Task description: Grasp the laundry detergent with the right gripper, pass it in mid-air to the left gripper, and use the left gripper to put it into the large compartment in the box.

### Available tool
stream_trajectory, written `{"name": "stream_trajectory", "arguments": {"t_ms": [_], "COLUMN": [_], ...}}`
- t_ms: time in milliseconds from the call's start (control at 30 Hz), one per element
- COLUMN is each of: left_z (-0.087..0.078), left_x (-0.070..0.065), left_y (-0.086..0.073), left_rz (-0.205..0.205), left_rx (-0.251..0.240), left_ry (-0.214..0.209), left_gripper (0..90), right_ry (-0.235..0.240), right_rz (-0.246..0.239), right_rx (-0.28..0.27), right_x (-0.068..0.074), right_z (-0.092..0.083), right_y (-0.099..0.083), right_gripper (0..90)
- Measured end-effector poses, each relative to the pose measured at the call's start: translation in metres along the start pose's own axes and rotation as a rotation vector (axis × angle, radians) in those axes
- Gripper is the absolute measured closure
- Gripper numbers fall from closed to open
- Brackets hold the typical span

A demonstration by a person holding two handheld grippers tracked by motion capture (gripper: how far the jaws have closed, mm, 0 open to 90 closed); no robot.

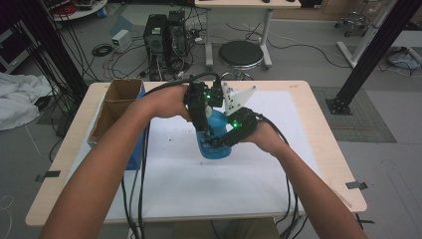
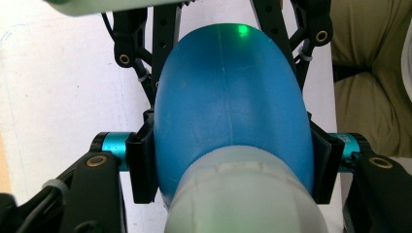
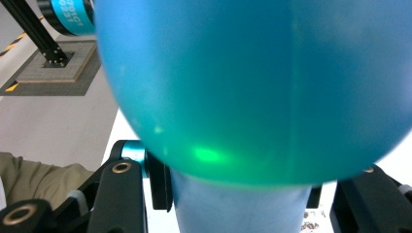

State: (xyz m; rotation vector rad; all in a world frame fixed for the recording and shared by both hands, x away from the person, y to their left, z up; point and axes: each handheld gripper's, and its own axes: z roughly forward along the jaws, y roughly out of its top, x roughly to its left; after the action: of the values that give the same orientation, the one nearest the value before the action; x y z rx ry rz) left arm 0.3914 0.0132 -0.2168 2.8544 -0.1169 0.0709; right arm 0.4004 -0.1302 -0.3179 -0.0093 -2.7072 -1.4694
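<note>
Bottle [image 2: 233,111]: smooth rounded blue plastic, pale cap; left hand-held gripper [image 2: 233,170] and right hand-held gripper [image 3: 238,189] both clamped on it.

The high view looks forward and down from above the person's side onto the table [image 1: 298,164], far enough off to take in the floor beyond; the left gripper view looks along its own jaws from very close, down over the grey cap [image 2: 243,194] of the blue bottle [image 2: 233,107]. The right gripper view sits nearer yet, facing the bottle's side; all three views share that bottle.
</note>
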Motion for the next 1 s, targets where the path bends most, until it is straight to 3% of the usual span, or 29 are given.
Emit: {"name": "stream_trajectory", "arguments": {"t_ms": [367,567,733,800,1000], "left_z": [-0.004,-0.009,-0.017,-0.020,-0.026], "left_x": [-0.005,-0.008,-0.008,-0.008,-0.007], "left_y": [0.007,0.009,0.001,-0.003,-0.014], "left_rz": [0.008,0.011,-0.020,-0.038,-0.112], "left_rx": [0.012,0.039,0.038,0.038,0.053], "left_ry": [-0.009,-0.013,0.011,0.022,0.058], "left_gripper": [37.4,37.5,37.5,37.5,37.4], "right_ry": [0.008,0.002,0.022,0.002,-0.057], "right_rz": [-0.031,-0.026,-0.002,0.019,0.090], "right_rx": [0.013,0.019,0.025,0.042,0.121], "right_x": [0.006,0.005,0.008,0.008,0.012], "right_z": [-0.002,-0.012,-0.025,-0.030,-0.048], "right_y": [0.004,0.003,-0.003,-0.005,-0.014], "right_gripper": [43.9,25.3,20.7,12.0,12.0]}}
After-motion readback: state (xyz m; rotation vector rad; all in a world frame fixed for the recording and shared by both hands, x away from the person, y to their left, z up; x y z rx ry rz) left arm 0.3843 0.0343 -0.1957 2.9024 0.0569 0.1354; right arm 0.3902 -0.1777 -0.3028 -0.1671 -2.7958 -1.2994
